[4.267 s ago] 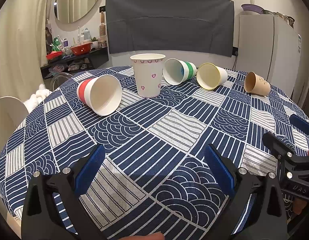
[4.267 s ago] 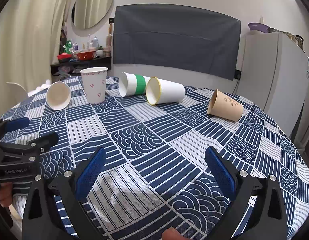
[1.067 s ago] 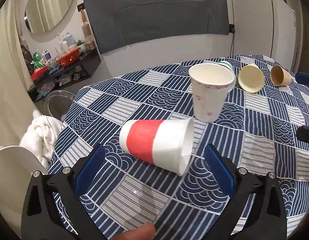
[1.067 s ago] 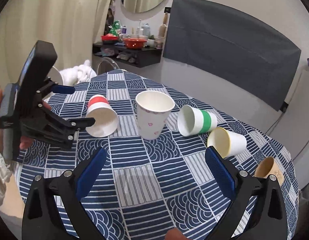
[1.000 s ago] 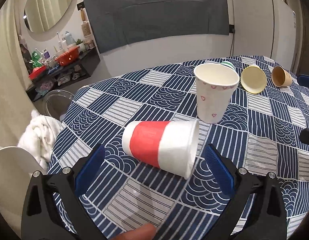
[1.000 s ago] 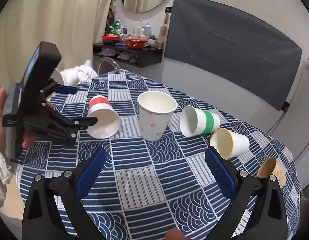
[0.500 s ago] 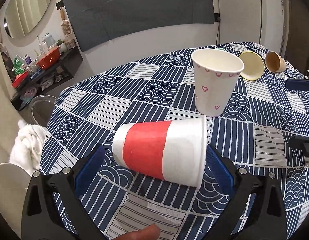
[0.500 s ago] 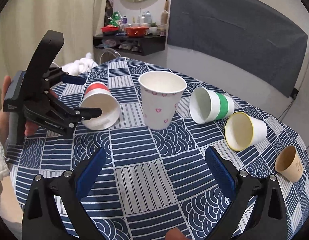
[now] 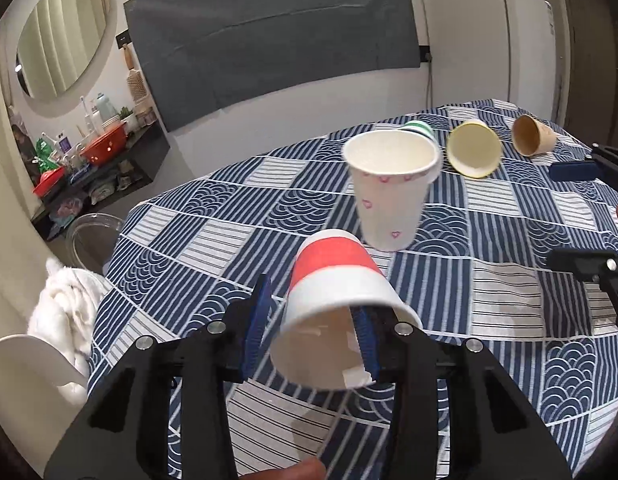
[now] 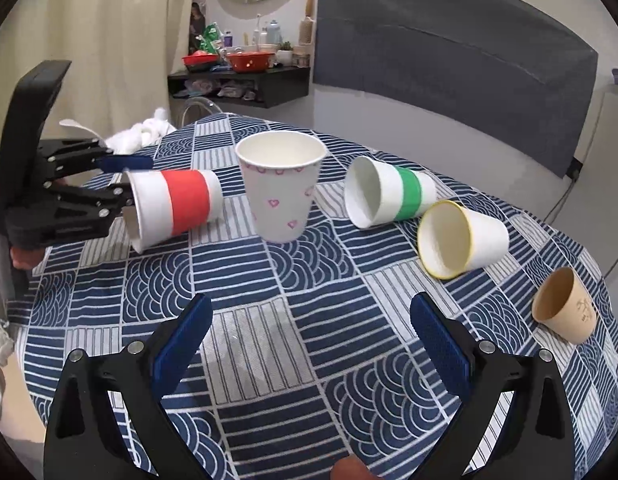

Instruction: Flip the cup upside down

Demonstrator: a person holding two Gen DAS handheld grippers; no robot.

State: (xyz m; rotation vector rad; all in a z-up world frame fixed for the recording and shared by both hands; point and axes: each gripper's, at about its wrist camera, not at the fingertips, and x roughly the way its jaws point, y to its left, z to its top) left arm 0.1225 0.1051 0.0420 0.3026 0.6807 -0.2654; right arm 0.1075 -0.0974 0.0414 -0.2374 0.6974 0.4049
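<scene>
A white paper cup with a red band [image 9: 333, 304] is held by my left gripper [image 9: 309, 336], which is shut on its rim: one blue pad is inside the mouth, the other outside. The cup is lifted off the table, mouth towards the camera. In the right wrist view the same red-banded cup [image 10: 177, 204] hangs sideways from the left gripper [image 10: 121, 184] at the left. My right gripper [image 10: 305, 344] is open and empty above the tablecloth.
A white cup with pink hearts [image 10: 281, 192] stands upright mid-table. A green-banded cup [image 10: 389, 192], a yellow-rimmed cup [image 10: 461, 236] and a brown cup [image 10: 565, 308] lie on their sides. The round table [image 10: 309, 272] has a blue patterned cloth. A shelf [image 10: 237, 80] stands behind.
My left gripper has closed on the rim of the red-banded cup and lifted it off the table, turning its mouth towards the camera. The right gripper has moved a little closer to the cups.
</scene>
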